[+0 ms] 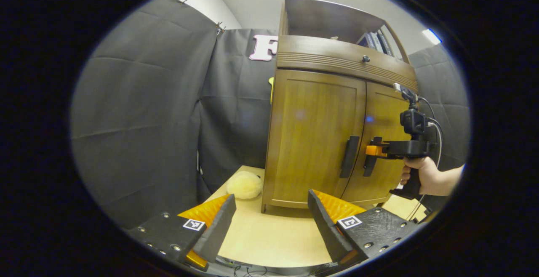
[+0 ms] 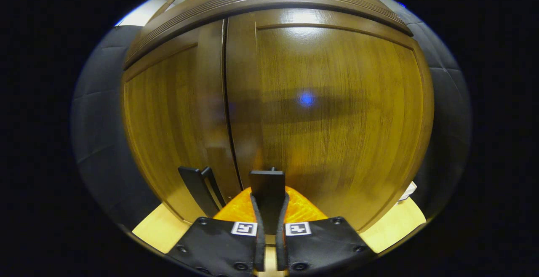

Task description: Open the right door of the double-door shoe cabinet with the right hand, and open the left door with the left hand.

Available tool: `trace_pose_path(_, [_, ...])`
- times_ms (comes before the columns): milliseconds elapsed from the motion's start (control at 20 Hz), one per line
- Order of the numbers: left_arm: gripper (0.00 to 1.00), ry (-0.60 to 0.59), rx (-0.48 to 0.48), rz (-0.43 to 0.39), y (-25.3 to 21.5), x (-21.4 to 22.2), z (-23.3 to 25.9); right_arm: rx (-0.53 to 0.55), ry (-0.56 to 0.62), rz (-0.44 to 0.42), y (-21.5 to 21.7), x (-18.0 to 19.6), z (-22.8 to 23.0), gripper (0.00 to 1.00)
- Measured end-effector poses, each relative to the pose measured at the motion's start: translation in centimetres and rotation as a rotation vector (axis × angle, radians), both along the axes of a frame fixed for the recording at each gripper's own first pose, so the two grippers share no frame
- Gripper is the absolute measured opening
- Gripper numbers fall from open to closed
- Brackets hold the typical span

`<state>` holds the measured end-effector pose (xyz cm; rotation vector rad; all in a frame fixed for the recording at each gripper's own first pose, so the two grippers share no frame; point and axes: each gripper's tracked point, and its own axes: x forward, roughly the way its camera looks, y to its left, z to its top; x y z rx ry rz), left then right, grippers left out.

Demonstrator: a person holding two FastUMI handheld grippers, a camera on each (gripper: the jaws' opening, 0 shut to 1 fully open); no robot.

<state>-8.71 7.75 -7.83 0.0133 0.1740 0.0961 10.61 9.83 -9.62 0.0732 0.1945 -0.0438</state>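
Right gripper (image 2: 269, 214) clamps the flat black handle (image 2: 267, 186) on glossy wood-grain door (image 2: 337, 100).

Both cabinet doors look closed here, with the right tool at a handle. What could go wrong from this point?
1. The right tool pinches the right door handle near its lower end, so it may slip off when pulled.
2. The left tool hangs open, well back from the left door handle, so the left door has no grip yet.
3. The swinging left door could sweep toward the plush toy beside the cabinet.
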Motion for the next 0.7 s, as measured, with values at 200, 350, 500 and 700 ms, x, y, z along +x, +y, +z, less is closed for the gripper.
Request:
trace_pose_path(200, [1.00,-0.017,-0.013,-0.014,-0.19,-0.23,0.29,-0.040,0.001,0.004,-0.26,-0.07,0.06,0.07])
trace_pose_path(350, [1.00,-0.026,-0.014,-0.033,-0.38,-0.45,0.33,-0.054,-0.004,-0.017,-0.38,-0.04,0.14,0.10])
trace_pose_path(500, [1.00,-0.020,-0.015,-0.050,-0.57,-0.79,0.34,-0.053,-0.001,-0.021,-0.34,-0.20,0.11,0.03])
trace_pose_path(700, [1.00,-0.006,-0.031,-0.054,-0.68,-0.90,0.38,-0.060,-0.002,-0.019,-0.32,-0.37,0.24,0.04])
